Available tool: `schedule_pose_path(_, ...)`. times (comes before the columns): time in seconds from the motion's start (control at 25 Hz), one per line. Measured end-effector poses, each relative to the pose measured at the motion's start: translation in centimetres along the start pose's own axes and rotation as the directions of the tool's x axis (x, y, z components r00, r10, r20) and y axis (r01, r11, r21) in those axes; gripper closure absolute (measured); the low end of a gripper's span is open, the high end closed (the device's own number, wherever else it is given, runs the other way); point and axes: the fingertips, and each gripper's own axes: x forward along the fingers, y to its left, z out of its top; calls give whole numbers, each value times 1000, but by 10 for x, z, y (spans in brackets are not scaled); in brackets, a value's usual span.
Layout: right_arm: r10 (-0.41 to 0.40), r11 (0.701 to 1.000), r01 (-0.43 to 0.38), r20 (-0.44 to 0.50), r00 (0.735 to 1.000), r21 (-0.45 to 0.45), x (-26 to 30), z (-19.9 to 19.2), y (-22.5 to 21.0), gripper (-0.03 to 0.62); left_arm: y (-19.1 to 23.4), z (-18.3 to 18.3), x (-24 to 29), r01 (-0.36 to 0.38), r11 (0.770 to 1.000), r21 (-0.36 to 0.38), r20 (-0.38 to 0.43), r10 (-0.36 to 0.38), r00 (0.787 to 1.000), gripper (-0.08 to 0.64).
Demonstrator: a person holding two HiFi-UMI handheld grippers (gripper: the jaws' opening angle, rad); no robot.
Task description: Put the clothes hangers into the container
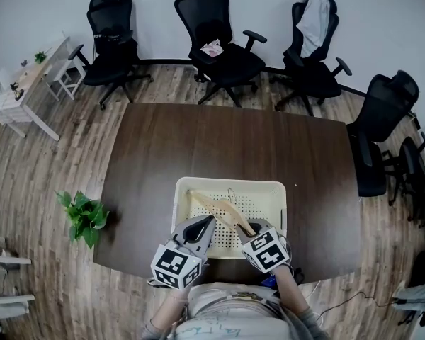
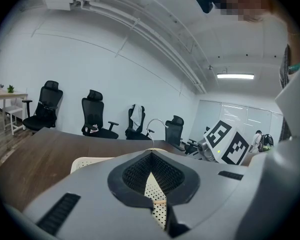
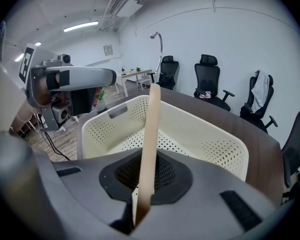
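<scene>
Progress looks close to the finish for this piece: the wooden hanger (image 1: 214, 205) is already down inside the cream perforated container (image 1: 230, 183), which sits on the dark table (image 1: 198, 140) just in front of me. One end of it is still clamped in the right gripper (image 1: 245, 229). In the right gripper view that gripper's jaws are closed tight on the wooden bar, which runs up and away over the basket floor with its metal hook at the far end. The left gripper (image 1: 210, 223) hangs over the near left corner of the container, its jaws together with nothing between them; only the dotted basket floor shows through the slit behind the tips. What is left, as I judge it, is to let go and pull the right hand clear. I see no other hangers on the table, though from the head view I cannot be sure whether a second one lies under the held one. As for writing, I find no brand, label or legible text anywhere; the only print is the black-and-white square markers on the gripper cubes.
</scene>
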Motion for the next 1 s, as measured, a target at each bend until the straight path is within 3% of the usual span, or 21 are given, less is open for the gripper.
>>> schedule_pose_path(1.0, -64, 998, 65, -30, 997, 9, 1, -3, -24, 568, 3, -4, 6, -5, 1000, -4, -16, 5, 1000, 549)
